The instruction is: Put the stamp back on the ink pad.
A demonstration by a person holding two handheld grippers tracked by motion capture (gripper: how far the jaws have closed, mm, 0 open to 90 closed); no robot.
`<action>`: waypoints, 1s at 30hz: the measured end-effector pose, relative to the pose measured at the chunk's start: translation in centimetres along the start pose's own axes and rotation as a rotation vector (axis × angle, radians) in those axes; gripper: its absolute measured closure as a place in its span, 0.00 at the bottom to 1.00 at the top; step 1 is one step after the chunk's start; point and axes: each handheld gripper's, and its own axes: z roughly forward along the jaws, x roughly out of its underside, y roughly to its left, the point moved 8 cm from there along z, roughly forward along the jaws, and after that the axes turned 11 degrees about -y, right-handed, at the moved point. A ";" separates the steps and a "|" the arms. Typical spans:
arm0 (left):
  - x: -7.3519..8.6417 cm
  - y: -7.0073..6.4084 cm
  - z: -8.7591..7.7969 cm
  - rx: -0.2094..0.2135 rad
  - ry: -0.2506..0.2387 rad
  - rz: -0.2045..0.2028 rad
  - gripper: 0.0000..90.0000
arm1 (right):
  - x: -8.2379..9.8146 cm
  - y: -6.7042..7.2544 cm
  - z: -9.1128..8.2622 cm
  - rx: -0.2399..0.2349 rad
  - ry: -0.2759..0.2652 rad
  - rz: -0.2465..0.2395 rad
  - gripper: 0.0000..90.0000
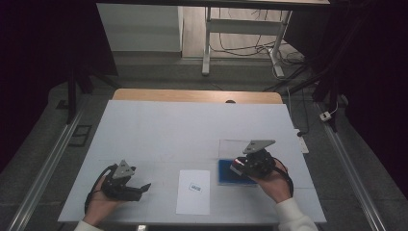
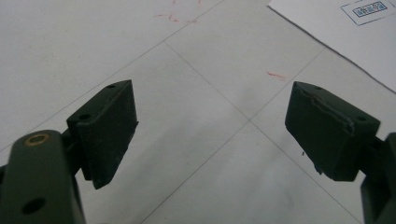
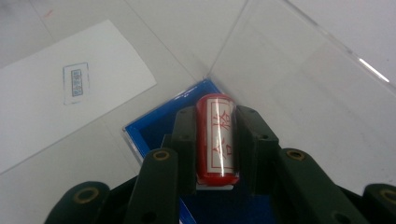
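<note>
The right gripper (image 3: 215, 140) has its jaws closed against the sides of a red cylindrical stamp (image 3: 216, 137), whose white label carries red characters, and holds it directly over a blue ink pad tray (image 3: 154, 126) that sits beneath and just ahead of the jaws. A clear plastic lid (image 3: 299, 84) stands open beyond the tray, rising from its far edge. To the left of this gripper lies a white sheet of paper (image 3: 56, 107) bearing a small rectangular blue stamp mark (image 3: 76, 83). In the high view the left gripper (image 1: 144, 186) rests low on the counter (image 1: 159, 130), well apart from the sheet; its jaws stand wide open and hold nothing, with bare white surface between them, crossed by thin pencilled grid lines and a few red marks (image 2: 276, 74). The counter is covered in white, with a wooden edge (image 1: 192, 95) showing at its far side. Beyond it are a grey floor, white desk legs (image 1: 208, 43) and loose cables (image 1: 245, 48) in a dim room.
</note>
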 end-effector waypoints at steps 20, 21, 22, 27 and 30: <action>0.0 0.1 0.0 -0.001 0.002 0.005 0.19 | 1.3 -0.5 0.9 0.034 0.052 -0.017 0.73; 0.0 0.1 0.0 -0.002 0.002 0.004 0.19 | 1.1 -0.5 0.9 0.034 0.043 -0.014 0.69; 0.0 0.1 0.0 -0.002 0.002 0.004 0.19 | 1.0 -0.4 0.8 0.026 0.032 -0.006 0.65; 0.0 0.1 -0.1 -0.006 -0.003 -0.001 0.19 | 0.3 -0.4 -0.1 0.021 -0.035 0.014 0.50; -0.1 0.2 -0.2 -0.010 -0.010 -0.010 0.19 | 0.2 -0.4 -1.3 0.028 -0.089 0.028 0.45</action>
